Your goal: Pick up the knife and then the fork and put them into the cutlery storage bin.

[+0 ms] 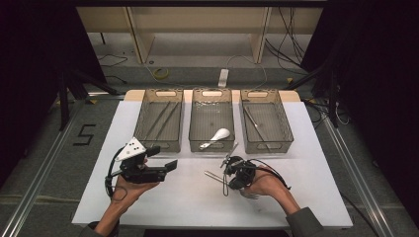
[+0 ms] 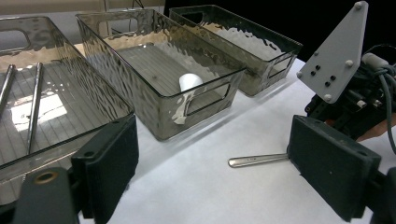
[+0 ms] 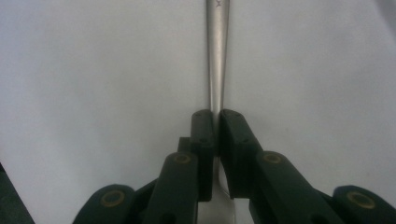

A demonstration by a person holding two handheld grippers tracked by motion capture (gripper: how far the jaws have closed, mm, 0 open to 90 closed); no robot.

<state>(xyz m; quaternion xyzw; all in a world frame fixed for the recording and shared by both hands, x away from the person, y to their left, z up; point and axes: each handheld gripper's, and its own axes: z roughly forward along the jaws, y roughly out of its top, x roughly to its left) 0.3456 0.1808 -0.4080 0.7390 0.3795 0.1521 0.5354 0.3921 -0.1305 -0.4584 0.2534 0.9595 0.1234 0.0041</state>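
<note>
**Right gripper clamps a metal utensil on the table; left gripper waits with jaws apart**

The right gripper (image 1: pixel 228 170) is clenched on a slim metal utensil (image 3: pixel 218 56). In the right gripper view its two black jaws press against either side of the narrow steel handle, which runs straight away from the camera over the white table (image 1: pixel 197 197); a wider part of the utensil shows just below the pads, but whether it is a fork or a spoon cannot be told there. No earlier picture is needed to see the grip: the pads meet the metal with no gap. In the high view the utensil lies near the front middle of the table, its handle end pointing left from under the gripper, and in the left gripper view that handle end rests flat on the table surface.

The left gripper (image 1: pixel 165 165) is released, its jaws standing wide apart with nothing between them, held above the table's left part and well apart from the utensil.

Three clear bins stand side by side along the far edge. The left bin (image 1: pixel 160 140) holds long thin rods, the middle bin (image 1: pixel 211 143) holds a white spoon (image 1: pixel 217 136), and the right bin (image 1: pixel 264 140) holds a thin metal piece.
</note>
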